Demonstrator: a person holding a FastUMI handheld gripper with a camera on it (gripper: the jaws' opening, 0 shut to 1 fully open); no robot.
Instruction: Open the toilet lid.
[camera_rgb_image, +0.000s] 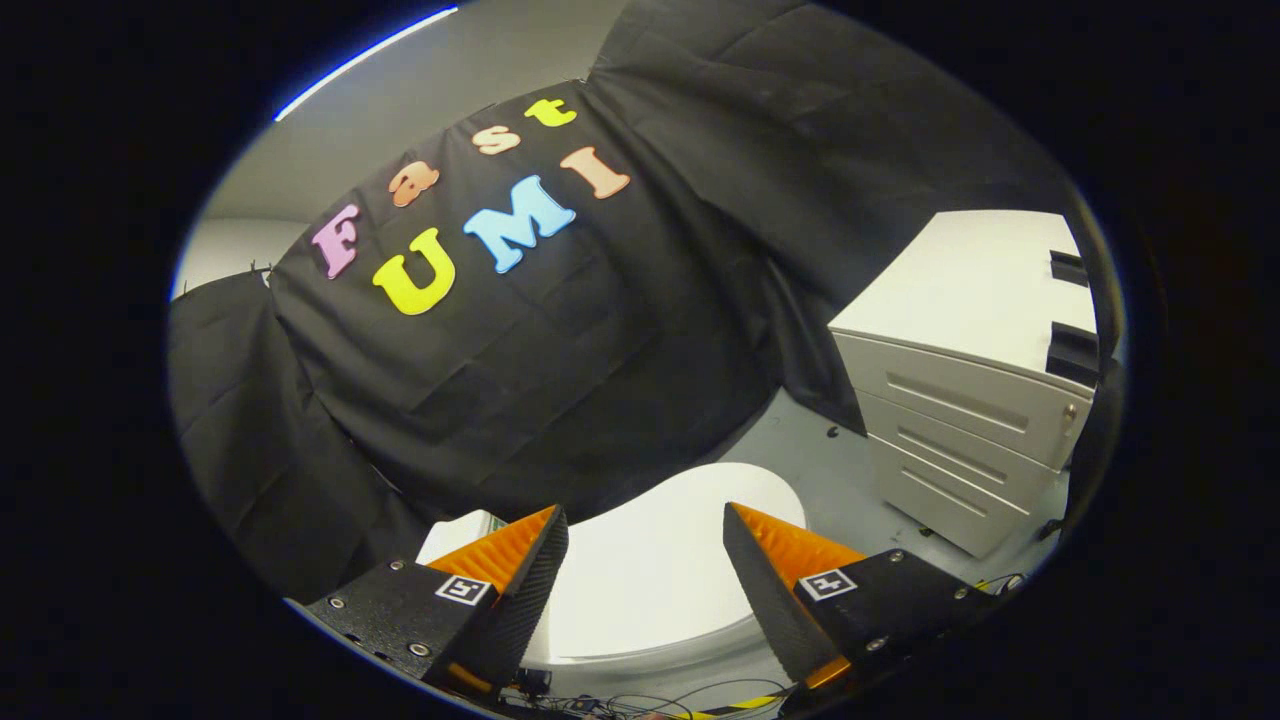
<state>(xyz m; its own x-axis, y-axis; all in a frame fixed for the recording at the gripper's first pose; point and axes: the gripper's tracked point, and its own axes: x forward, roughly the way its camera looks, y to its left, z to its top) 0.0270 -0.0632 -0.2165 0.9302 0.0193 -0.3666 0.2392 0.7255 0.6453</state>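
Gripper (645, 520) mine, fingers spread wide, holding nothing; one toilet lid (650, 580) closed just beyond; one three-drawer cabinet (960, 440) off right.

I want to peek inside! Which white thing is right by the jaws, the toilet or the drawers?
The round white toilet lid, closed, between the open gripper jaws; the white drawer cabinet stands farther off.

No words or numbers can be read. Each finger of the gripper (645, 512) bears a small square black-and-white marker (465, 589); the fingers stand apart over the toilet lid (650, 590).
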